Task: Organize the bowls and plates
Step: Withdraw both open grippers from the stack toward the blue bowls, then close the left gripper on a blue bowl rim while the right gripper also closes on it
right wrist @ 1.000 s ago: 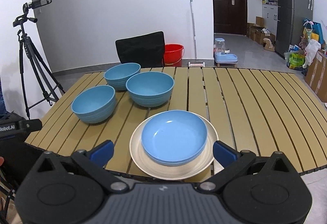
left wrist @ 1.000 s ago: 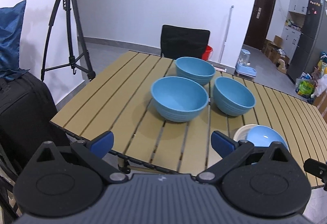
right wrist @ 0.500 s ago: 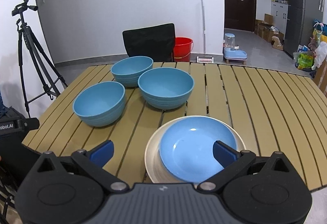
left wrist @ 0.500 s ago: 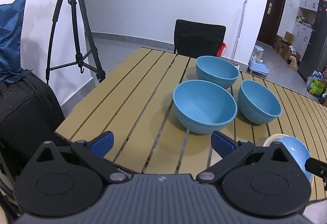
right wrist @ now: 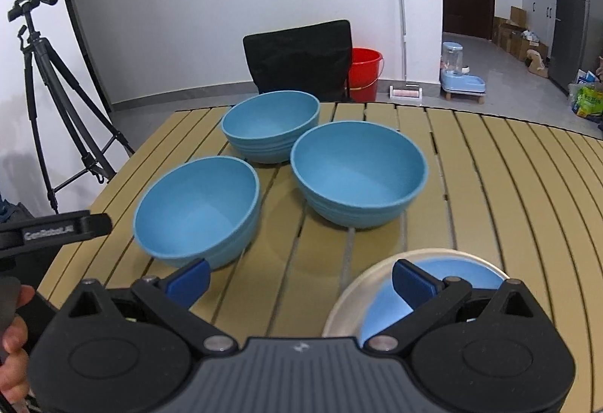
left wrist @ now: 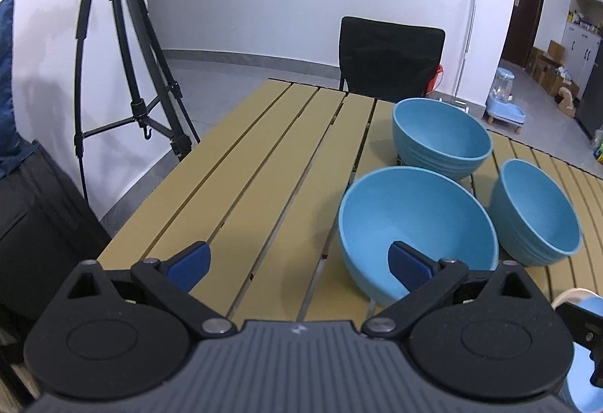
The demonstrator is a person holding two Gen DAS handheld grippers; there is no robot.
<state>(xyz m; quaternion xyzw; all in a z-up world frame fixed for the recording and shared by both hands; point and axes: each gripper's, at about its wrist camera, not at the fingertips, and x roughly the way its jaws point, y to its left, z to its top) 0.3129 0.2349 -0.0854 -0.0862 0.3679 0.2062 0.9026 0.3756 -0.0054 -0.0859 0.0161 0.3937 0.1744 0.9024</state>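
Three blue bowls stand on a slatted tan table [left wrist: 264,164]. In the left wrist view the near bowl [left wrist: 410,224] is at the right fingertip, with a far bowl [left wrist: 441,134] and a right bowl [left wrist: 535,213] behind. My left gripper [left wrist: 297,260] is open and empty, its right finger over the near bowl's rim. In the right wrist view the same bowls show: left [right wrist: 196,209], far [right wrist: 269,124], middle [right wrist: 358,172]. A blue plate [right wrist: 384,303] lies on a cream plate [right wrist: 350,296]. My right gripper [right wrist: 301,279] is open and empty, its right finger over the plates.
A black chair [right wrist: 299,58] stands at the table's far side, with a red bucket [right wrist: 363,72] behind. A tripod [left wrist: 128,55] stands left of the table. A black bag [left wrist: 34,224] sits by the table's near left corner. The left gripper's body [right wrist: 52,228] shows in the right wrist view.
Both grippers have moved forward and to the left, closer to the bowls. The left gripper's right finger now reaches the near bowl. Both stay open.
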